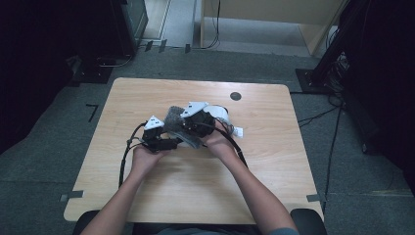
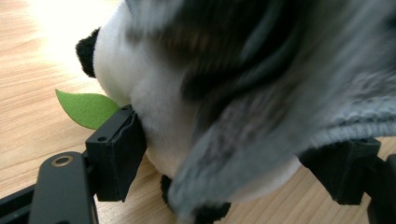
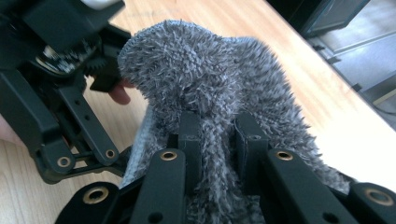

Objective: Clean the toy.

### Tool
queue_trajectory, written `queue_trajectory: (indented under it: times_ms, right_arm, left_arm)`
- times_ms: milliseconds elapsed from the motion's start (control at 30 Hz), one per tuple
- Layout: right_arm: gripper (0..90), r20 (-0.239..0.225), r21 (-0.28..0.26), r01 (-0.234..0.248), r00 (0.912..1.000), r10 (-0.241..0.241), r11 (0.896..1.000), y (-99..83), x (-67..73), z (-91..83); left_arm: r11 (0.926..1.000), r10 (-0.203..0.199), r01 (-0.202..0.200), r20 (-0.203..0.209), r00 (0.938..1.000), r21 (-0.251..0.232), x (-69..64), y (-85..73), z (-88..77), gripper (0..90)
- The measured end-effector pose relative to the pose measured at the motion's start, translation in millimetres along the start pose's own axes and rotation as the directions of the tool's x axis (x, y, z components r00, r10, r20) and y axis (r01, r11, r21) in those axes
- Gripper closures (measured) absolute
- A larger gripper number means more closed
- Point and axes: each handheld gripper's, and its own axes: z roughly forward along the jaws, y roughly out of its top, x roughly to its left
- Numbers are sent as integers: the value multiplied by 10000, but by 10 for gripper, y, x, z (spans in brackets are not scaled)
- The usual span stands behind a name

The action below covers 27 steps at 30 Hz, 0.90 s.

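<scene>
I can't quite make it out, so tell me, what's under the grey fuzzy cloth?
Under the grey fuzzy cloth sits a panda plush toy, white with black parts, holding a green leaf. The cloth drapes over its top, so its face is hidden.

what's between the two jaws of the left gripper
A panda plush toy, its white body sitting between the wide-apart jaws, with a grey fuzzy cloth draped over it. The left gripper view shows this.
</scene>
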Motion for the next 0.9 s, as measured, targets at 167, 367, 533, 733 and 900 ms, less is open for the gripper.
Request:
queue_trajectory:
  times_ms: [167, 367, 533, 733, 900]
  right_arm:
    - [765, -1, 132, -64, 10000, 64, 9999, -49, -17, 10]
    - [765, 206, 153, -210, 9996, 207, 9997, -127, -91, -159]
    - [765, 593, -34, -367, 9976, 369, 9993, -239, -182, -386]
    - [763, 891, -323, -915, 9916, 941, 9953, -460, -357, -658]
    - [763, 1189, -500, -1182, 9852, 1234, 9917, -599, -456, -830]
  left_arm:
    - [10000, 0, 0, 0, 10000, -55, -8, -2, 7, 196]
    - [10000, 6, -6, -2, 10000, -35, -10, -1, 8, 197]
    - [10000, 0, 0, 29, 10000, -13, -4, 1, 7, 197]
    - [10000, -55, 55, 142, 9999, -25, 13, 11, 11, 196]
    - [10000, -34, 35, 219, 9998, -10, 28, 20, 17, 196]
